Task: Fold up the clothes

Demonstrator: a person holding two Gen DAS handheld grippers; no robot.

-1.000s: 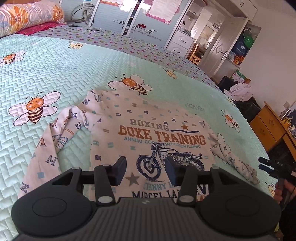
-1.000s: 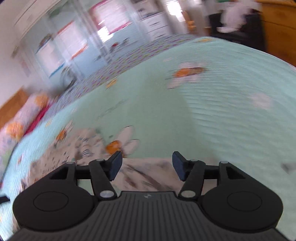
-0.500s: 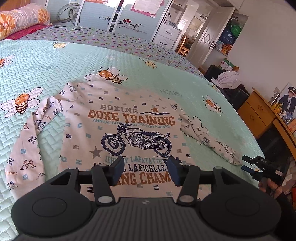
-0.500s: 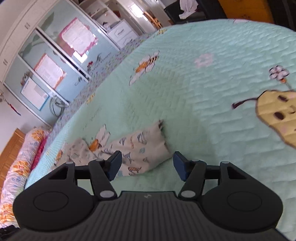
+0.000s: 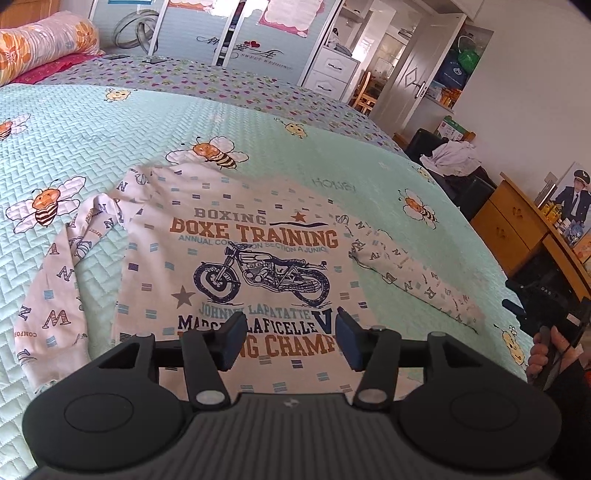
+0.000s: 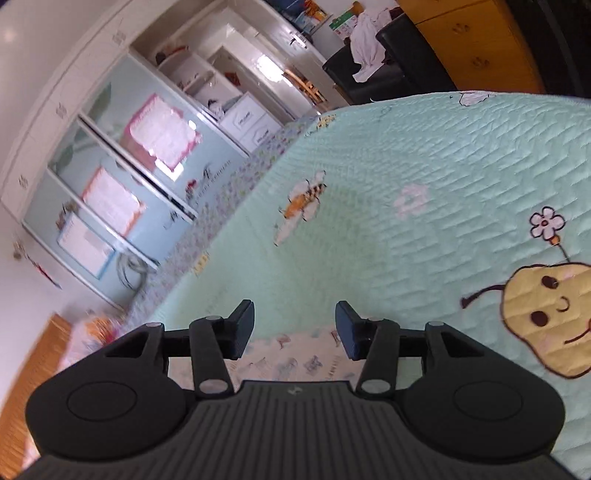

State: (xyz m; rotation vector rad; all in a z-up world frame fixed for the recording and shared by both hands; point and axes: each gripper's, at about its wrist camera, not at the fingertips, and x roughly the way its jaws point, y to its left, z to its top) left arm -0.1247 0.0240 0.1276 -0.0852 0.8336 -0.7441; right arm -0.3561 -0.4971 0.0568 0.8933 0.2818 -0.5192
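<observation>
A white long-sleeved shirt (image 5: 258, 258) with a motorcycle print lies flat, front up, on the mint-green bee quilt (image 5: 110, 122). Its left sleeve (image 5: 55, 295) hangs down beside the body, and its right sleeve (image 5: 413, 280) stretches out toward the bed's right edge. My left gripper (image 5: 290, 338) hovers over the shirt's hem, open, with nothing between its fingers. My right gripper (image 5: 513, 299) appears at the right edge, held by a hand, just past the sleeve's cuff. In the right wrist view that gripper (image 6: 294, 328) is open above the sleeve end (image 6: 291, 360), not touching it.
A flowered pillow (image 5: 40, 40) lies at the head of the bed. Wardrobe doors (image 5: 221, 33) stand behind the bed. To the right are a black chair with clothes (image 5: 454, 158) and a wooden dresser (image 5: 517, 225). The bed's right edge runs close to the right gripper.
The left view has pulled back toward the hem, so more of the lower print shows. The right gripper has rolled and moved over the sleeve end, which now sits under its fingers.
</observation>
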